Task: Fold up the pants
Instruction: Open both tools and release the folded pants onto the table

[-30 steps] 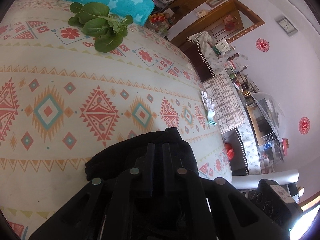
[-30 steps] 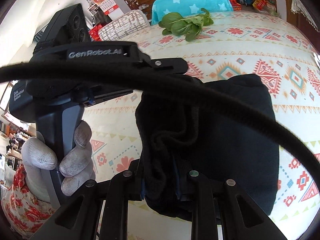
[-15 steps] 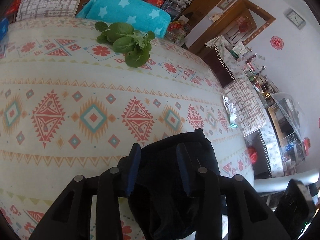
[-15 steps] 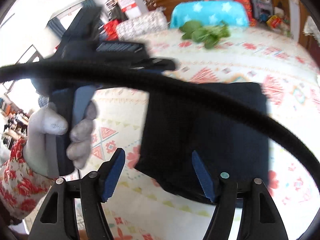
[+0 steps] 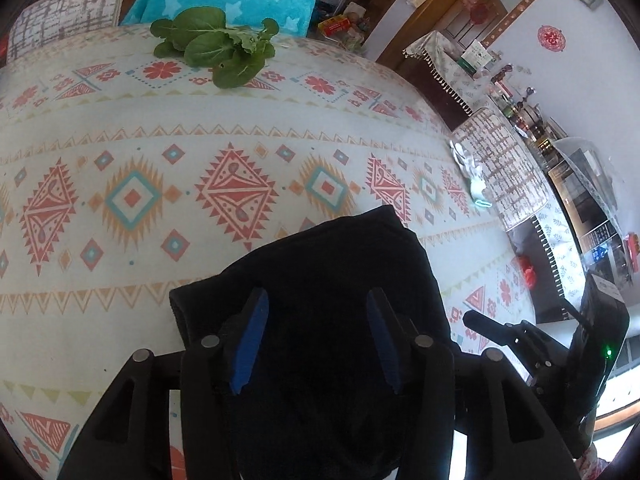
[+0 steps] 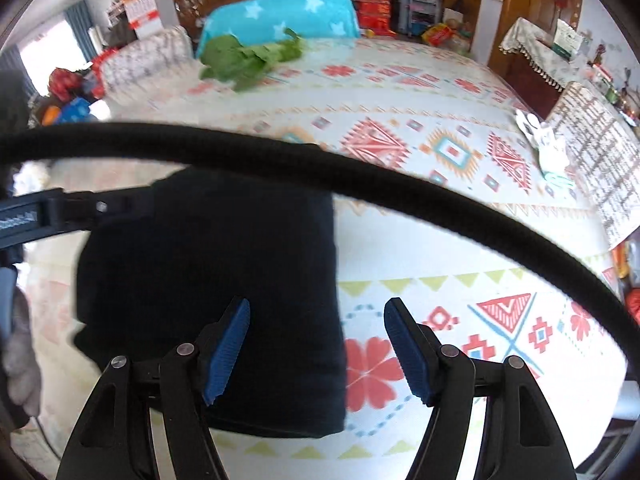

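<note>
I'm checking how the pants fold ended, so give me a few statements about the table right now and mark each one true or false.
1. The black pants lie folded on the patterned tablecloth. True.
2. The right gripper is clamped on the pants. False: its jaws are open, nothing pinched.
3. Leafy greens lie at the table's far edge. True.
4. The left gripper is shut. False: its jaws have just been opening, pads apart over the pants.

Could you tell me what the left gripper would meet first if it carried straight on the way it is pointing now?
Most likely the folded black pants. The left gripper has just been opening and points down at them, its pads clear of the cloth. The patterned tablecloth lies beneath; how near the cloth is, I cannot tell.
</note>
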Tool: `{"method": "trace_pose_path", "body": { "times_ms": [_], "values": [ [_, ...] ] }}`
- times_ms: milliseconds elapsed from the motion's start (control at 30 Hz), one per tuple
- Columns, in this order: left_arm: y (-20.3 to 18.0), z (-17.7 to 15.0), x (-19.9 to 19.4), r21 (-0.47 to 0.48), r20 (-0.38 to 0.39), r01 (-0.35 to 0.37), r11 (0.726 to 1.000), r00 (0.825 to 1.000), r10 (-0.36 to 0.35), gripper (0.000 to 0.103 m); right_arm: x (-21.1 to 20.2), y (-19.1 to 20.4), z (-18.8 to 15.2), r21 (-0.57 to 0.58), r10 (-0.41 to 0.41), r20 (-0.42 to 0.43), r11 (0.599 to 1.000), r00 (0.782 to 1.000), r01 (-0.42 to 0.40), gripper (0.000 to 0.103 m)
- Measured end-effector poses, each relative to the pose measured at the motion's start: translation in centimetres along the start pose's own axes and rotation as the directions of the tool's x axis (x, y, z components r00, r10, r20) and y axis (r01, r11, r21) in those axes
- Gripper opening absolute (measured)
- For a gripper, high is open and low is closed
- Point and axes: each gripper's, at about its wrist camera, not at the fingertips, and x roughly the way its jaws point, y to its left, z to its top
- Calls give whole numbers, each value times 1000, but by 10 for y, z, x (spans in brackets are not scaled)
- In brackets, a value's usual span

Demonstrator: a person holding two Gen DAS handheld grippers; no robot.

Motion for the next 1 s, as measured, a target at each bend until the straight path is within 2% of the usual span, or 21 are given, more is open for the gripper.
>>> {"method": "trace_pose_path", "body": {
  "times_ms": [100,167,200,300,400,467,600,700,833,900,1000],
  "values": [
    [-4,-1,6,24,12,-10,1000,1000,9,62,8,-10,-1,7,-25,-4,1000,1000,25,84],
    [-7,-2,8,49,18,-18,999,1000,17,72,2,-18,-6,17,-9,-15,1000,1000,9,87],
    [-10,-3,9,69,18,-23,997,1000,22,73,3,-20,-5,20,0,-20,1000,1000,0,87],
    [-15,-3,3,97,7,-38,995,999,38,74,-5,-31,2,68,60,-22,996,998,-59,87],
    [-5,-3,-22,24,40,21,1000,999,-22,74,-19,-43,11,122,86,17,989,996,-88,87],
    [2,-5,-36,-15,64,22,1000,998,-21,74,-22,-46,21,130,96,28,987,995,-99,87],
    [17,-19,-48,-100,77,38,994,997,-30,74,-11,-29,42,80,87,22,993,996,-88,87],
    [20,-33,-41,-130,43,39,991,999,-33,74,8,-4,51,17,49,-7,999,999,-49,87],
    [5,-54,-23,-88,-24,18,996,1000,-20,74,30,2,55,-4,-20,-30,1000,999,20,88],
    [-6,-62,-17,-30,-35,-24,999,999,23,74,34,-2,56,8,-38,-43,999,998,38,96],
    [-10,-65,-18,-15,-30,-39,999,999,38,74,33,-9,56,28,-23,-55,999,998,24,97]
  ]
}}
